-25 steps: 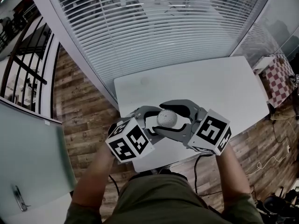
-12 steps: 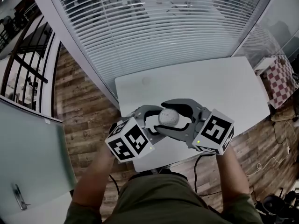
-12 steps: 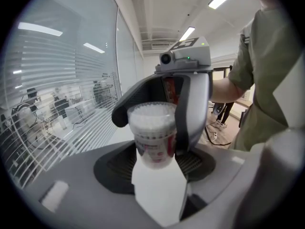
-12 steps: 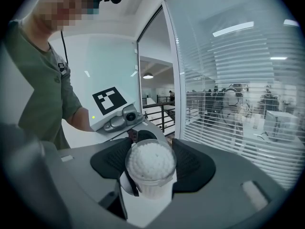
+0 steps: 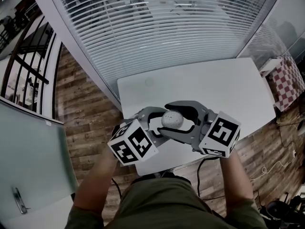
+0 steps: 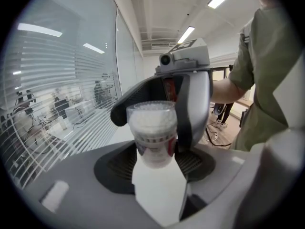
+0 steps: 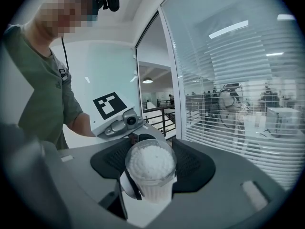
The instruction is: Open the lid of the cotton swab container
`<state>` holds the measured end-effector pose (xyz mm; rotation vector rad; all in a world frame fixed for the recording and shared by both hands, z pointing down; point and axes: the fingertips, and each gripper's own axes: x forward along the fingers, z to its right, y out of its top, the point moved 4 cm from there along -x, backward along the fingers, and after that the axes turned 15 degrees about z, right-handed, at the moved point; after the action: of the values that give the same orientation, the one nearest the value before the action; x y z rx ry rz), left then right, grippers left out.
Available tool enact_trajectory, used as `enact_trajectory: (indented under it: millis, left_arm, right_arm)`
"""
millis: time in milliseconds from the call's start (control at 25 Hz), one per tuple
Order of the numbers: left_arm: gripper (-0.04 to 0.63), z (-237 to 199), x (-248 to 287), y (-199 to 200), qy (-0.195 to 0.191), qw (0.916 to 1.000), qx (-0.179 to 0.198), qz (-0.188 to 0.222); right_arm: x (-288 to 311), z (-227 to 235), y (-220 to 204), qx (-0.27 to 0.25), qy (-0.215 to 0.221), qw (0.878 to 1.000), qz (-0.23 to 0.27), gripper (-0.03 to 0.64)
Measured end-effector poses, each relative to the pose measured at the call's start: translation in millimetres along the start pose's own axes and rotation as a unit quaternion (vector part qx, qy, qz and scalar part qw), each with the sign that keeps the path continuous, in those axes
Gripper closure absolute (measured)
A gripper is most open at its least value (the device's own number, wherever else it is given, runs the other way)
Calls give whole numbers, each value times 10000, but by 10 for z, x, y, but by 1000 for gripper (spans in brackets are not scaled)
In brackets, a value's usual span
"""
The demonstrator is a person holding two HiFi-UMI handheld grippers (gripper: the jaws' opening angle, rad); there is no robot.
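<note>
Both jaws were clenched on one small container of cotton swabs, held at the 6 o'clock edge of the white surface. My left gripper came in from 8 o'clock and grasped the body. My right gripper came in from 4 o'clock and closed round the end with the clear lid. White swab tips showed packed under the lid, which looked seated and not yet off.

The risks, as I judged them: the round, smooth body could turn in my left jaws along with the lid, so nothing would open. Too hard a squeeze from the right could bow the thin plastic and bind the lid tighter. If the lid let go all at once, swabs could scatter. With the grip so close to the edge, anything dropped would likely go to the wooden floor rather than the surface.

The two grippers sat crowded nose to nose, leaving little room to twist or pull. White blinds filled the 12 o'clock side, a checked cloth lay at 3 o'clock and cables trailed on the floor at 4 o'clock, all well apart from the work.
</note>
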<state>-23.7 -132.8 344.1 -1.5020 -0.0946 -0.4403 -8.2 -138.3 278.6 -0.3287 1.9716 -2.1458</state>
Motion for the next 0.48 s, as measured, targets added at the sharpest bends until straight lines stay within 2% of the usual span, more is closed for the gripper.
enact_trajectory:
  millis: [200, 480]
  left_arm:
    - [342, -16, -3, 20, -5, 10000, -9, 48]
    - [342, -52, -26, 59, 56, 9999, 30, 120]
  right_arm:
    - [-15, 34, 28, 158, -25, 9997, 187, 343]
    - [-57, 106, 147, 615, -47, 9949, 801, 343]
